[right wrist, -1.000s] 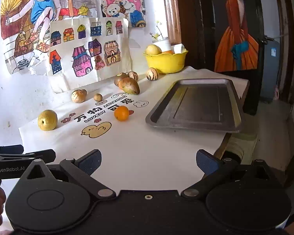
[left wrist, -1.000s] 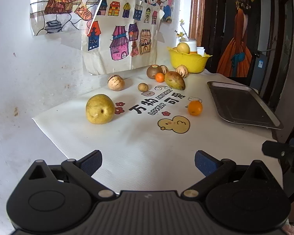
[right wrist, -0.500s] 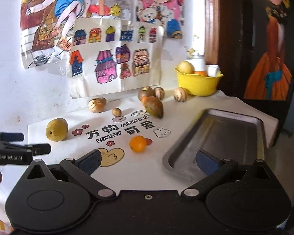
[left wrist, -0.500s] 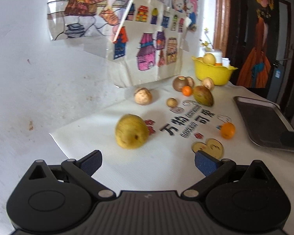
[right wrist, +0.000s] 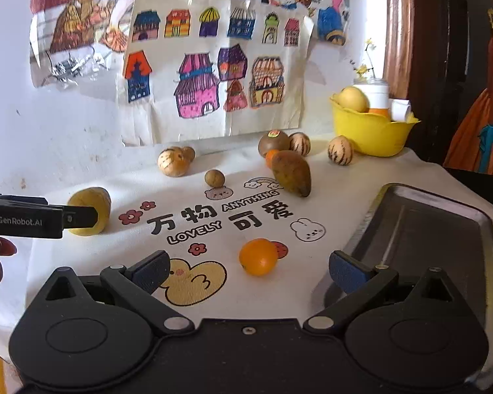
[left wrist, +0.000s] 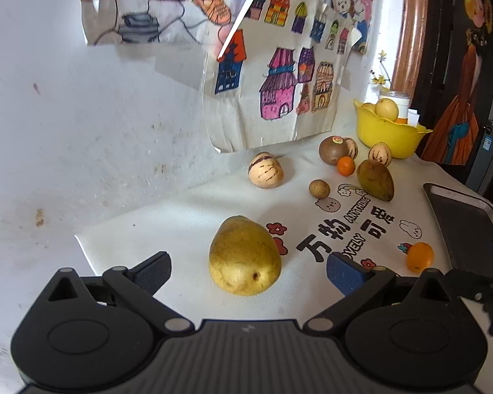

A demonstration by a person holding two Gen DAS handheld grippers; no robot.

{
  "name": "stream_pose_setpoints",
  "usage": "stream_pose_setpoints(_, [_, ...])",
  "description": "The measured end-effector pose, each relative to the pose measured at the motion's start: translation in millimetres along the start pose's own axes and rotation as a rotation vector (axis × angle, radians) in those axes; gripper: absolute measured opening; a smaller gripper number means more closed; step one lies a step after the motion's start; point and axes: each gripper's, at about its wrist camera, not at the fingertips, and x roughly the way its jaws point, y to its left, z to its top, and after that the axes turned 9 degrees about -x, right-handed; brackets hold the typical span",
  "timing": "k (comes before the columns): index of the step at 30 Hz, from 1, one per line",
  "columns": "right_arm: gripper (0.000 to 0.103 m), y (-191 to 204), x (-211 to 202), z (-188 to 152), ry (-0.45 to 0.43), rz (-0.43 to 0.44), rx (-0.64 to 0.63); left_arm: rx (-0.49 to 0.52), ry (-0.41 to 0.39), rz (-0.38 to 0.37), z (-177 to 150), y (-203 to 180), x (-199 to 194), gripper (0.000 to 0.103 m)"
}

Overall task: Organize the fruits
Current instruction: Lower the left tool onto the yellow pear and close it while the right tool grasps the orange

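**A:** Where do your two grippers stand?

**B:** Your left gripper [left wrist: 248, 267] is spread wide with nothing in its grasp. A large yellow pear [left wrist: 245, 256] lies on the white printed cloth [left wrist: 167, 229] between its blue-padded fingers [left wrist: 154, 271], touching neither. In the right wrist view the same gripper reaches in from the left edge, its tip in front of the pear [right wrist: 90, 210].

**A:** And your right one?

**B:** Your right gripper [right wrist: 248, 272] is also wide open and empty. A small orange [right wrist: 258, 256] sits on the cloth just ahead of it, between the fingertips and clear of both. The dark metal tray [right wrist: 427, 226] lies just to its right.

**A:** Where is the other fruit?

**B:** Further back on the cloth: a brown-green mango [right wrist: 292, 172], a small round brown fruit [right wrist: 214, 178], striped pale melons [right wrist: 171, 161], and a yellow bowl [right wrist: 371, 131] holding fruit by the wall.
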Motion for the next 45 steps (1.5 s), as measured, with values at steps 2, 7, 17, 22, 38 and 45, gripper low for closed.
stream_pose_setpoints(2, [0.103, 1, 11, 1, 0.014, 0.005, 0.000, -0.008, 0.012, -0.002, 1, 1, 7, 0.103])
stream_pose_setpoints(7, [0.102, 6, 35, -2, 0.038, 0.006, -0.018, -0.002, 0.017, 0.012, 0, -2, 21, 0.103])
stream_pose_setpoints(17, [0.090, 7, 63, -5, 0.073, 0.032, 0.002, -0.020, 0.030, 0.004, 0, -1, 37, 0.099])
stream_pose_setpoints(22, [0.082, 6, 68, -5, 0.078, 0.037, 0.039, -0.018, 0.049, 0.000, 0, -2, 45, 0.092])
stream_pose_setpoints(38, [0.054, 12, 66, -3, 0.067, -0.008, -0.012, 0.005, 0.033, 0.064, -1, -11, 49, 0.068])
stream_pose_setpoints(45, [0.038, 19, 65, -2, 0.062, -0.019, -0.068, 0.014, 0.028, 0.101, -2, -12, 49, 0.059])
